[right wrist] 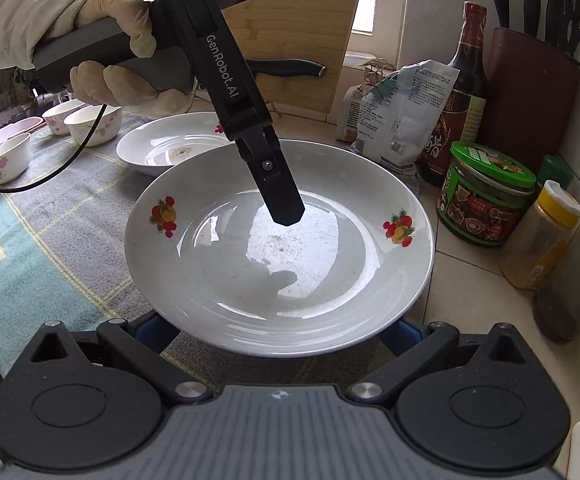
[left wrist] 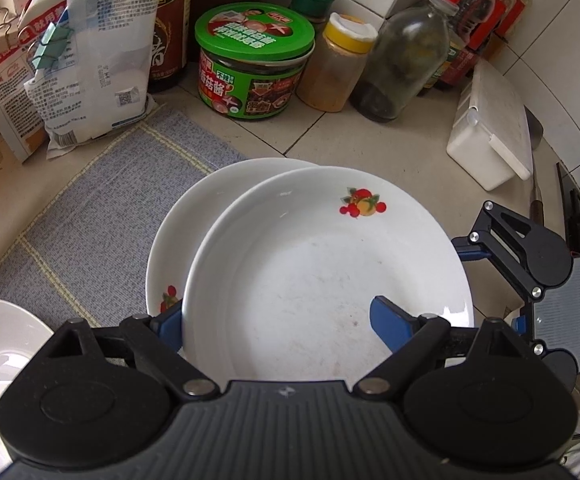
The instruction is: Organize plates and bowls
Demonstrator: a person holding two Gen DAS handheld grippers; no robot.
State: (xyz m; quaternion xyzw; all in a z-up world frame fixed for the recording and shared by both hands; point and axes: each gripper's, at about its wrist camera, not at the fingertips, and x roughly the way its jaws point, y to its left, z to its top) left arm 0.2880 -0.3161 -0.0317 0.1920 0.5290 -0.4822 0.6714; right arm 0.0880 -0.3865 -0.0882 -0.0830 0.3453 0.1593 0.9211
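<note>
My left gripper is shut on a white plate with fruit prints: one blue pad lies inside the dish and the other outside its left rim. That plate hangs partly over a second matching plate on the grey cloth. Seen from the right wrist, the held plate fills the middle, with a left finger pointing down into it. My right gripper has its jaws spread wide, and the tips are hidden under the plate's near edge. It also shows beside the plate's right rim as the right gripper.
A third plate sits behind on the cloth, and several small flowered bowls stand at the far left. A green-lidded jar, bottles, clipped bags and a white box line the tiled corner. A gloved hand holds the left tool.
</note>
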